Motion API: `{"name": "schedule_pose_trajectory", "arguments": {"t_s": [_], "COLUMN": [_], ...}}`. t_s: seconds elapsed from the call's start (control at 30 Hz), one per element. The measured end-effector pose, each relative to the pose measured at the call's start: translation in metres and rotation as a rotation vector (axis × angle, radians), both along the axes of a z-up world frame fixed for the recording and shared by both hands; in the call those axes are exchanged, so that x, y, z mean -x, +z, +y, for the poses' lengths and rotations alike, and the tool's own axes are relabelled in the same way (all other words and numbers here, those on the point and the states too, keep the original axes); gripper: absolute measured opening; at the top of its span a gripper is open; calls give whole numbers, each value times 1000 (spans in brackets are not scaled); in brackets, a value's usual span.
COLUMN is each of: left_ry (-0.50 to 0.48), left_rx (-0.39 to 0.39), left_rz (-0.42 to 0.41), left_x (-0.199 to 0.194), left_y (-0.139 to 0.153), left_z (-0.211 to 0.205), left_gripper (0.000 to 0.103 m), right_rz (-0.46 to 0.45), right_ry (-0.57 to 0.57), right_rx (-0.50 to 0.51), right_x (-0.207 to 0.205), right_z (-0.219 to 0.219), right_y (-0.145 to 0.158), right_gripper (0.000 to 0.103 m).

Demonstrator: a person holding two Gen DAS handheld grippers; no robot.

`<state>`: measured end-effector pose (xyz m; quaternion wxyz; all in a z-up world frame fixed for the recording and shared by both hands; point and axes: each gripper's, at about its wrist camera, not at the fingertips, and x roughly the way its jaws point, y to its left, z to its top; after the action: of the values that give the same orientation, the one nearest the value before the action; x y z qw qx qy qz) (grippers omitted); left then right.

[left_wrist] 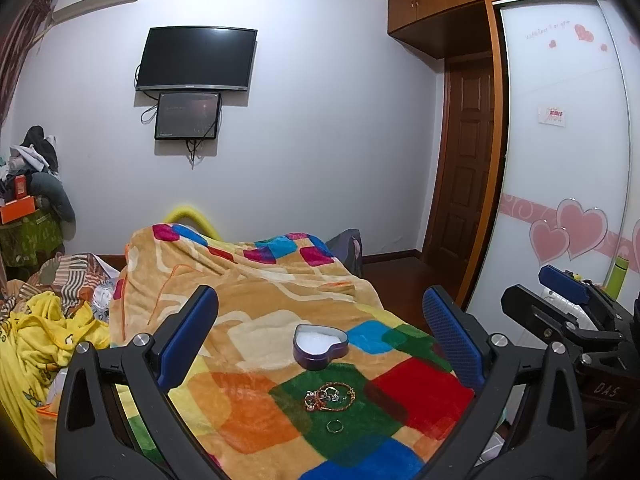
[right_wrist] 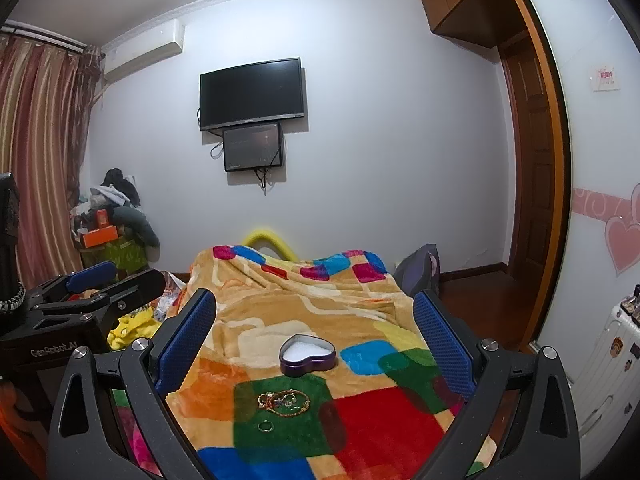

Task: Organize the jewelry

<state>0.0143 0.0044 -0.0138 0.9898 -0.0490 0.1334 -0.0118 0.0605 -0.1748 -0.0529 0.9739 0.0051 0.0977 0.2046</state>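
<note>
A purple heart-shaped tin (left_wrist: 320, 346) with white lining stands open on a colourful blanket; it also shows in the right wrist view (right_wrist: 307, 356). Just in front of it a tangle of gold jewelry (left_wrist: 330, 396) lies on a green patch, also seen in the right wrist view (right_wrist: 283, 401). A single gold ring (left_wrist: 335, 426) lies nearer still, seen too in the right wrist view (right_wrist: 265, 425). My left gripper (left_wrist: 320, 312) is open and empty, held above and short of these things. My right gripper (right_wrist: 314, 312) is open and empty, beside the left one.
The blanket (left_wrist: 256, 304) covers a raised surface whose right side drops to a dark wood floor (right_wrist: 480, 296). Yellow clothes (left_wrist: 44, 336) lie at the left. A white suitcase (right_wrist: 612, 360) stands at the right by a sliding wardrobe door (left_wrist: 560, 140).
</note>
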Motion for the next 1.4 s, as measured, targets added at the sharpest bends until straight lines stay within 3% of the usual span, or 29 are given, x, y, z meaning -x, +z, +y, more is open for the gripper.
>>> {"name": "schedule_pose_trajectory", "arguments": {"t_s": [0.3, 0.63, 0.83, 1.17, 1.4], "left_ry": [44, 91, 91, 0, -32], "left_rx": [18, 53, 17, 3, 44], "left_rz": [72, 278, 407, 589, 682], "left_x": [-30, -90, -119, -155, -166], "left_y": [-16, -68, -107, -159, -186], "left_z": [15, 49, 54, 50, 54], "left_gripper": [103, 103, 91, 72, 55], "right_rz": [68, 256, 370, 508, 573], "right_ry": [-26, -42, 7, 144, 214], "right_rx": [31, 110, 151, 201, 239], "right_x": [-25, -74, -99, -131, -143], "right_z": [3, 3, 9, 31, 43], "right_y": [-17, -65, -97, -137, -155], "right_gripper": [98, 98, 97, 61, 37]}}
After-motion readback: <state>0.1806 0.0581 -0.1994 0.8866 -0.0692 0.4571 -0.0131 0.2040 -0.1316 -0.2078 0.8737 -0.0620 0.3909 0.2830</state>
